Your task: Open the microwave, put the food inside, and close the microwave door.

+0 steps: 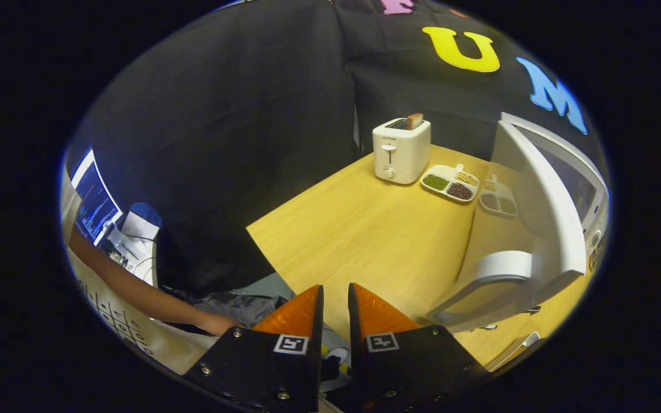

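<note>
The white microwave (pixel 591 192) stands on the right of the wooden table (pixel 365 229), its door (pixel 543 195) swung wide open toward me, the curved handle (pixel 500 269) nearest. A white divided tray of food (pixel 450 183), with green, dark and tan portions, lies on the table beyond the door's edge, next to the toaster. My gripper (pixel 336 301) hovers over the table's near corner, left of the door handle. Its fingers are almost together with nothing between them. The microwave's inside is hidden behind the door.
A white toaster (pixel 401 150) with a slice of bread sticking up stands at the table's far edge. A person's forearm (pixel 135 287) reaches in low on the left, near a monitor (pixel 95 201) and cables. The open door blocks the table's right side.
</note>
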Available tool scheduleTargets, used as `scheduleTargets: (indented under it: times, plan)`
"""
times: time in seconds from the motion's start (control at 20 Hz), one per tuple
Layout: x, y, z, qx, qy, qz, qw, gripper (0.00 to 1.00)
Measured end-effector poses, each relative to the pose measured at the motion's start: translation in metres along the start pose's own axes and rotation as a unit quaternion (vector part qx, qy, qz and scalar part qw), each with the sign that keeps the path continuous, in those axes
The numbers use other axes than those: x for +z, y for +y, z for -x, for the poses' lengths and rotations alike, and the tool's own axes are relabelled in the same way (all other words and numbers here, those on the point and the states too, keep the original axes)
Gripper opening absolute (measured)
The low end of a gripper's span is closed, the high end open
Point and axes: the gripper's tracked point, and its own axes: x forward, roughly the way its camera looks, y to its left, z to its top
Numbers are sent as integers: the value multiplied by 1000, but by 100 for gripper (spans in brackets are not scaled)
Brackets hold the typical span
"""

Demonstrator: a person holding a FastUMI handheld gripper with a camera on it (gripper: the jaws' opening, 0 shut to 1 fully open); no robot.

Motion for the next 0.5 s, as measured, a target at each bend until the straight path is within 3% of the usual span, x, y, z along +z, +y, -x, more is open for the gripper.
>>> scheduleTargets:
  times: [0.2, 0.45, 0.5]
  plan:
    - [23, 23, 21, 76, -28, -22, 997, 22]
    - [60, 36, 74, 128, -92, -40, 987, 24]
    - [67, 38, 86, 138, -107, -40, 984, 31]
